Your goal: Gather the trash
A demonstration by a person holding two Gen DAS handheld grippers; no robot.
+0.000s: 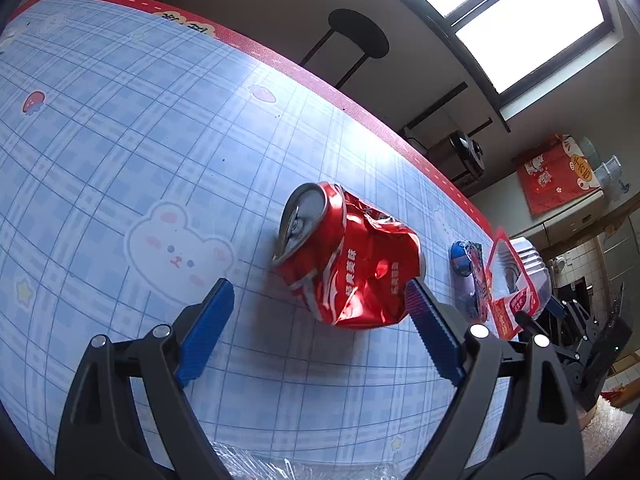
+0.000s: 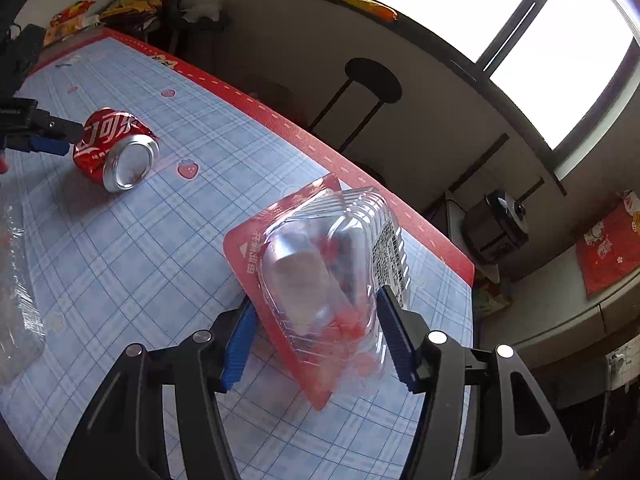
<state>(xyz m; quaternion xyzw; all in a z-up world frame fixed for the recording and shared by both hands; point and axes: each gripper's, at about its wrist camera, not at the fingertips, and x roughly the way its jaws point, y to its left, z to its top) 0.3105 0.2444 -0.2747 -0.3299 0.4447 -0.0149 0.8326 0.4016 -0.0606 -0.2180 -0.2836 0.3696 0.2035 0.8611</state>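
A crushed red soda can (image 1: 348, 260) lies on its side on the blue plaid tablecloth (image 1: 120, 140). My left gripper (image 1: 320, 292) is open just short of it, the right pad close to the can's crumpled end. Nothing is gripped. Past the can lie a small blue wrapper (image 1: 466, 264) and a clear plastic blister pack on a red card (image 1: 512, 280). In the right wrist view that blister pack (image 2: 328, 280) stands tilted between the blue pads of my right gripper (image 2: 316, 320), which is shut on it. The can (image 2: 116, 148) and the left gripper (image 2: 75, 139) appear at the far left.
Crinkled clear plastic film (image 2: 20, 288) lies on the table at the near left and shows at the bottom of the left wrist view (image 1: 280, 468). The table's red-bordered edge (image 2: 320, 148) runs close behind the pack. A black stool (image 2: 372, 80) stands beyond it. Snack bags (image 2: 132, 0) sit at the far end.
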